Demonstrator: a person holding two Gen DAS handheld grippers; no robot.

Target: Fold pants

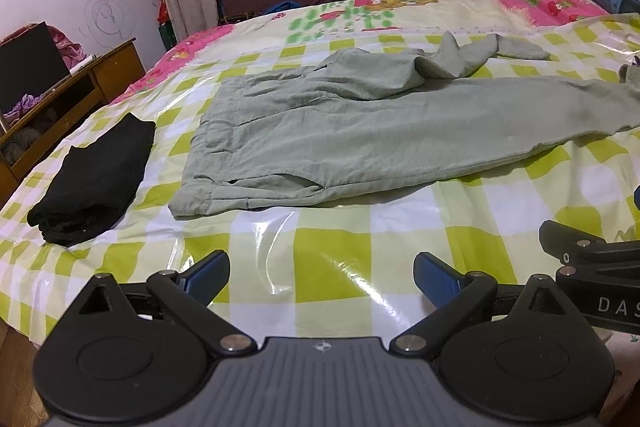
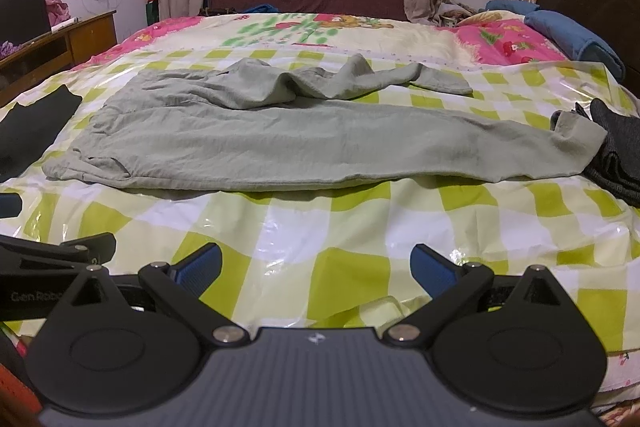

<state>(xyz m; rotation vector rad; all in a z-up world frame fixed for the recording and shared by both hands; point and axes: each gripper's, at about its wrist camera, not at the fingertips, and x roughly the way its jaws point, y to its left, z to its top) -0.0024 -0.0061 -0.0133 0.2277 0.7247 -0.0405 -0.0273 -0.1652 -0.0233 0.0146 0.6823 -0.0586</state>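
Pale green pants (image 1: 340,131) (image 2: 280,135) lie spread on the checked bed cover, waistband to the left, legs running right. The near leg lies flat; the far leg (image 2: 360,79) is rumpled and bunched behind it. My left gripper (image 1: 322,277) hovers over the cover in front of the waistband, open, nothing between its blue pads. My right gripper (image 2: 316,267) is also open and empty, low in front of the near leg. Each gripper's body shows at the edge of the other's view.
A folded black garment (image 1: 96,183) lies left of the pants. Dark grey clothing (image 2: 616,151) sits at the right, touching the leg cuff. Blue folded bedding (image 2: 572,35) and a headboard are at far right. A wooden desk (image 1: 72,95) stands left of the bed.
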